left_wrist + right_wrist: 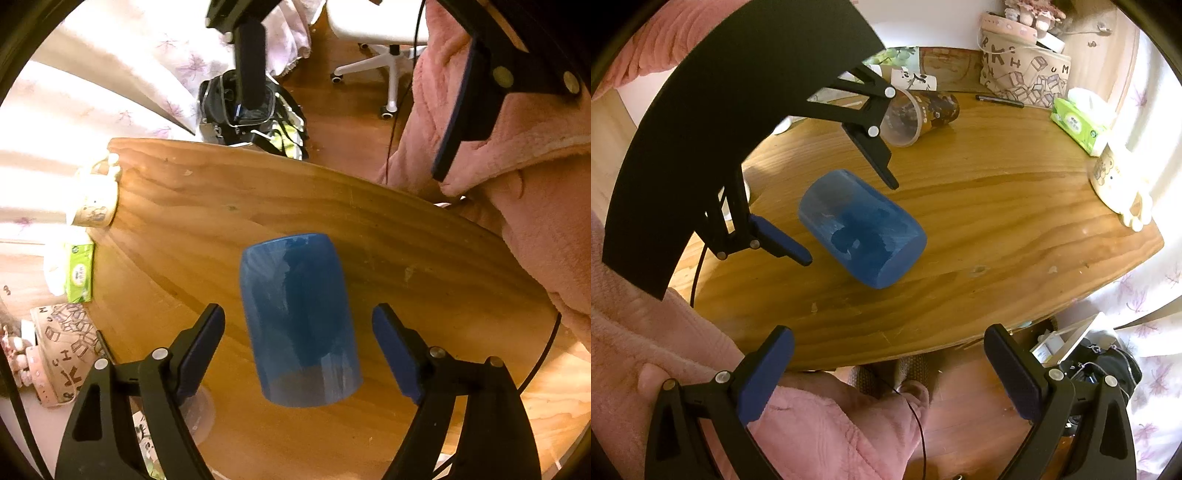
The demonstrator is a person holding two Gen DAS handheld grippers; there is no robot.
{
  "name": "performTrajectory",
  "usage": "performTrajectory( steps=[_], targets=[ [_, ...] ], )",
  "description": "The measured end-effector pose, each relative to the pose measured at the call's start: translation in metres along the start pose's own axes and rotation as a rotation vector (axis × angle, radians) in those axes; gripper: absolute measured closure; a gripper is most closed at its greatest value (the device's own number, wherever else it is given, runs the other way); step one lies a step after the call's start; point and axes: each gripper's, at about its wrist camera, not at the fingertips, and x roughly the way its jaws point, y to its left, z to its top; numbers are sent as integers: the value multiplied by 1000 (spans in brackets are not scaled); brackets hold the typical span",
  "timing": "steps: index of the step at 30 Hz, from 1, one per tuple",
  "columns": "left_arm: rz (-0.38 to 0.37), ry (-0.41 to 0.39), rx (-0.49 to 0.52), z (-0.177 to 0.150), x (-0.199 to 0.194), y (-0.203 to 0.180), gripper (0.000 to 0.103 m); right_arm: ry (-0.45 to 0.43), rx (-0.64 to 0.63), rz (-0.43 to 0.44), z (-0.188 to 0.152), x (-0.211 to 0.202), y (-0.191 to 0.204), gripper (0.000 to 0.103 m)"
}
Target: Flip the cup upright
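A blue translucent cup (300, 317) lies on its side on the wooden table (207, 206). My left gripper (298, 321) is open, its two blue-padded fingers standing on either side of the cup with gaps on both sides. In the right wrist view the cup (862, 229) lies mid-table, and the left gripper (853, 223) straddles it from the left. My right gripper (888, 347) is open and empty, held off the table's near edge, above the floor and the pink sleeve.
A clear plastic cup with a brown label (919, 114) lies on its side at the back. A lettered fabric bag (1023, 77), a green tissue pack (1078, 125), a pen (999, 100) and a cream mug (1115, 184) stand along the table's edges. An office chair (384, 48) is beyond.
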Motion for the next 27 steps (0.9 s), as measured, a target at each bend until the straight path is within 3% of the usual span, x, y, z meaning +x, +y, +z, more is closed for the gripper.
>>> performTrajectory(
  steps=[6,10,19,27],
  targets=[
    [32,-3,-74,-3,-16,6,18,4,-9,4,-2,-6,5,0],
    [55,-11,-180,-5,-30,13,18,-2,-43,9,1,-10,7,0],
    [89,9,-615,-19,-54,32,18,-26,-194,79,10,-18,9,0],
    [195,54,-1105,-29,-75,39,18,-74,-347,162,31,-25,-5,0]
  ],
)
